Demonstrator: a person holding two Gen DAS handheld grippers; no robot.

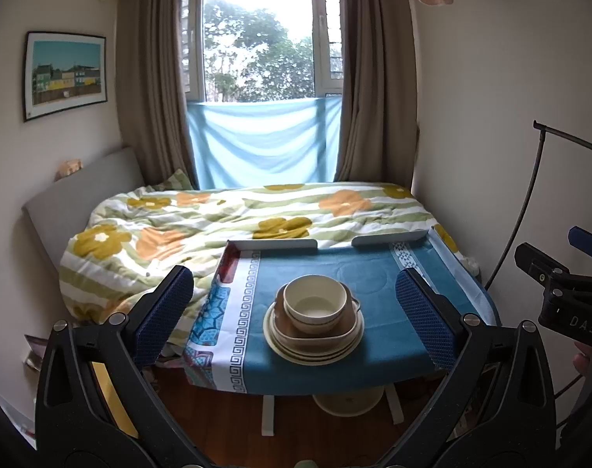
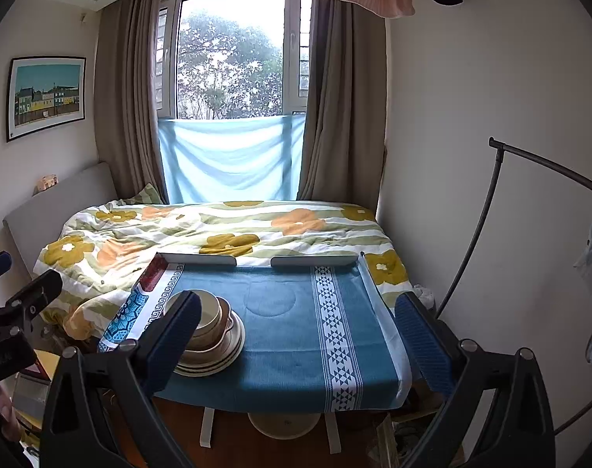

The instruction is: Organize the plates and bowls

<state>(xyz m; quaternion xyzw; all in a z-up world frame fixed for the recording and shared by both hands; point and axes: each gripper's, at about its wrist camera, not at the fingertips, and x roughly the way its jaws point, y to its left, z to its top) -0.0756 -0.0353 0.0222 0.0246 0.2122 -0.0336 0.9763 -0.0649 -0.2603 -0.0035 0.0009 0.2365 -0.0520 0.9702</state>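
One stack of dishes stands on the small table [image 1: 374, 355] with a blue cloth. A cream bowl [image 1: 315, 303] sits on top, inside a brown two-handled dish [image 1: 340, 325], over several cream plates [image 1: 315, 353]. My left gripper [image 1: 296, 316] hangs open in front of the table, its blue pads [image 1: 163, 312] wide on either side of the stack and well short of it. My right gripper [image 2: 299, 339] is open too, over the table's right half; its left finger hides part of the bowl [image 2: 210, 314] and the plates [image 2: 221, 358].
A bed with a flowered duvet [image 1: 225, 218] lies right behind the table, under a curtained window. A white wall and a black curved stand [image 2: 479, 234] are at the right. Low white rails [image 2: 315, 260] edge the table's far side. Wooden floor shows below.
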